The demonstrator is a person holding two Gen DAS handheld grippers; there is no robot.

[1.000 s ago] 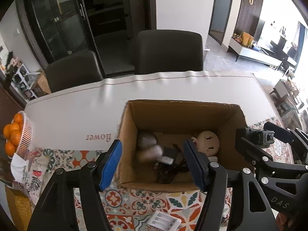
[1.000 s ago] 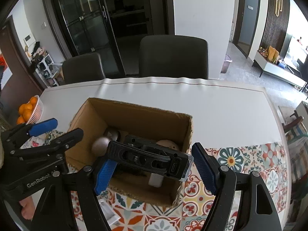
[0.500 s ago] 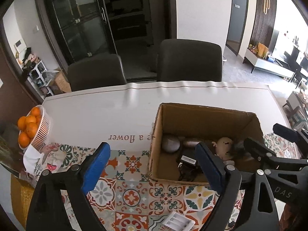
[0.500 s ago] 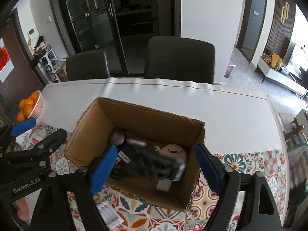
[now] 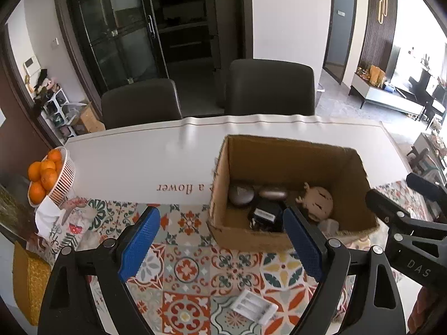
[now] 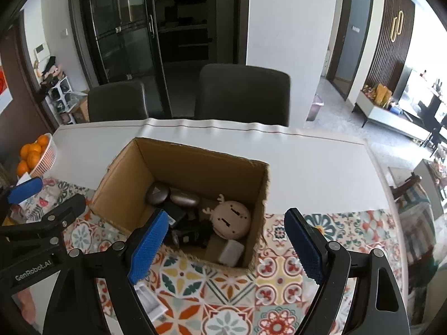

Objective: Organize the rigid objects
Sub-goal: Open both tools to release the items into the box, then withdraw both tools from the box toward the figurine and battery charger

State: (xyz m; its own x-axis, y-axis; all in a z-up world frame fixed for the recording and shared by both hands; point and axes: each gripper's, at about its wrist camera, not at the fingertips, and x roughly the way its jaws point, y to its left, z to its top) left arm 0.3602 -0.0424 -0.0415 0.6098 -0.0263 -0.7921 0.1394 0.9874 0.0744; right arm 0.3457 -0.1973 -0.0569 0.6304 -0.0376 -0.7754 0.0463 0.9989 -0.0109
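Observation:
An open cardboard box (image 5: 279, 150) (image 6: 195, 162) stands on the table. Inside lie a grey round case (image 5: 240, 194) (image 6: 157, 193), an oval case (image 5: 273, 193) (image 6: 184, 199), black devices (image 5: 265, 215) (image 6: 192, 231), a beige deer-face toy (image 5: 318, 202) (image 6: 232, 219) and a small white block (image 6: 231, 251). A white battery holder (image 5: 254, 308) (image 6: 148, 298) lies on the patterned cloth in front of the box. My left gripper (image 5: 220, 247) is open and empty, left of and before the box. My right gripper (image 6: 226, 247) is open and empty, above the box's near edge.
A basket of oranges (image 5: 49, 176) (image 6: 35, 153) sits at the table's left edge beside folded cloths (image 5: 56, 220). Two dark chairs (image 5: 271, 86) stand behind the table. The patterned tile cloth (image 5: 195, 273) covers the near table; the far part is white (image 6: 307, 162).
Both grippers pulled back and up from the box. The right gripper let go of the black device, which now lies in the box. The left gripper shifted left.

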